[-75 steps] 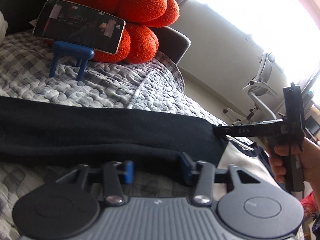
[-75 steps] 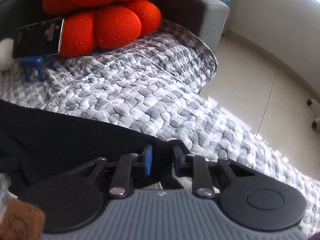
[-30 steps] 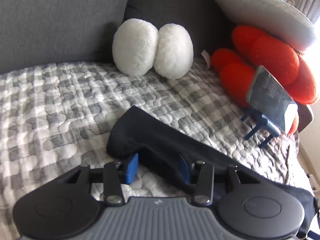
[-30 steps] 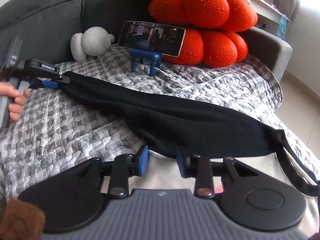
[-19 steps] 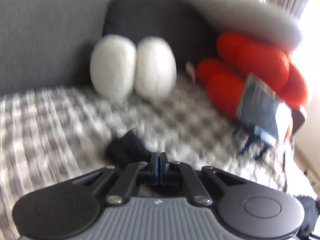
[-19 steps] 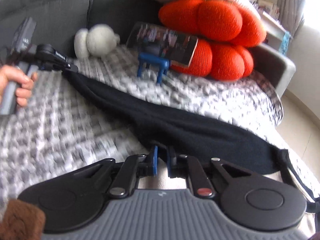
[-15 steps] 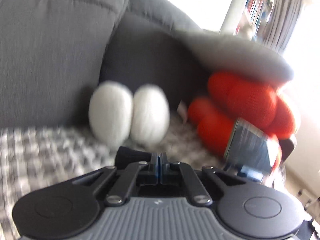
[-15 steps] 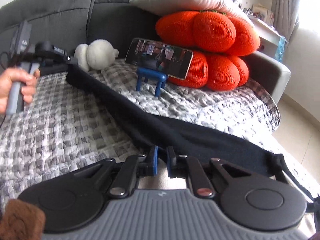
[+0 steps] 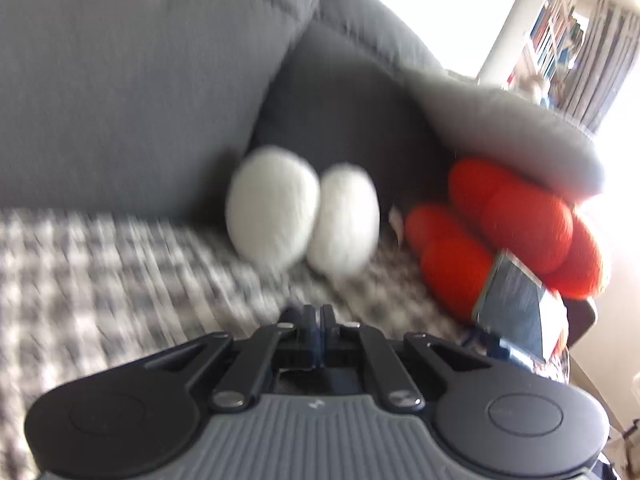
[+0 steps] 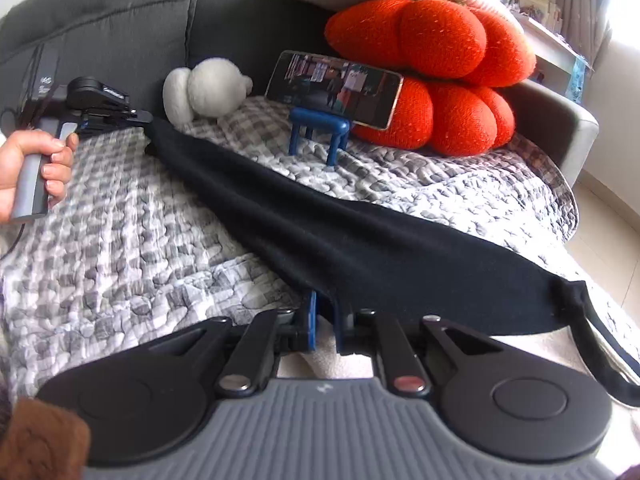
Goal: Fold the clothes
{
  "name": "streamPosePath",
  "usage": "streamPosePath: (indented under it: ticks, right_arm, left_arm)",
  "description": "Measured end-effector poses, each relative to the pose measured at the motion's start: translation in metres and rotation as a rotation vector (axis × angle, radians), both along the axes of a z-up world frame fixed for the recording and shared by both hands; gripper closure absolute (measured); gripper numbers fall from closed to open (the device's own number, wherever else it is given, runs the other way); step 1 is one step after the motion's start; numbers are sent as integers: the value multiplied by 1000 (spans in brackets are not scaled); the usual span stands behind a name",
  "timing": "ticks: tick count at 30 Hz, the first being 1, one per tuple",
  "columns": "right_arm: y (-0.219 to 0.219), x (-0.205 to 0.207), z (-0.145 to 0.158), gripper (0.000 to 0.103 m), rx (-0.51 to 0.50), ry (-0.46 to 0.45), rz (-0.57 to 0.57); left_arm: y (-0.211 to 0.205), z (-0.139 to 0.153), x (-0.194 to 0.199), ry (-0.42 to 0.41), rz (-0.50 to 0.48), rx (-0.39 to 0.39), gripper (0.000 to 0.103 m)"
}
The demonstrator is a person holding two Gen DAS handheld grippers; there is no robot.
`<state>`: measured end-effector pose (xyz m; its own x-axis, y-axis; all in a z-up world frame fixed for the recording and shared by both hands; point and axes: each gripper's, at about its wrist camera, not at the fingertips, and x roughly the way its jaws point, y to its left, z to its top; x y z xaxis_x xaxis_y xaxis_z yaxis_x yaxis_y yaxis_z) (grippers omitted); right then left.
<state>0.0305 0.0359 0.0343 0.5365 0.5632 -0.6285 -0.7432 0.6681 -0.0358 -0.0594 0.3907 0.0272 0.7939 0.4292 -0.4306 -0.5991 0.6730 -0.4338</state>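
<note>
A long black garment (image 10: pixel 360 240) is stretched in a band across the quilted sofa cover. At the near end, my right gripper (image 10: pixel 324 322) is shut on the garment's lower edge, which sits between the blue pads. The far end is pinched in my left gripper (image 10: pixel 138 117), which a hand (image 10: pixel 36 168) holds just above the quilt. The left wrist view is blurred. It shows my left gripper (image 9: pixel 319 318) with its jaws together and only a dark scrap of cloth beside the tips. A black strap (image 10: pixel 600 344) trails from the garment's right end.
A phone on a blue stand (image 10: pixel 336 88) stands behind the garment. An orange pumpkin cushion (image 10: pixel 432 80) and a white plush (image 10: pixel 208 88) rest against the grey sofa back (image 10: pixel 120 20). The checked quilt (image 10: pixel 120 248) covers the seat, and a pale cloth (image 10: pixel 520 344) lies near me.
Both grippers were open around the black garment a second ago and have shut on it. The left end has risen off the quilt, and the cloth now hangs tauter between the two grippers.
</note>
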Motion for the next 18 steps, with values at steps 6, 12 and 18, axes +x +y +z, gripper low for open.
streamPosePath:
  ticks: [6, 12, 18]
  right_arm:
    - [2, -1, -5, 89, -8, -2, 7]
    - [6, 3, 1, 86, 0, -28, 28]
    - [12, 5, -12, 91, -43, -24, 20]
  left_arm:
    - [11, -20, 1, 74, -19, -184, 63]
    - [11, -29, 12, 70, 2, -225, 37]
    - [19, -16, 27, -37, -33, -235, 98]
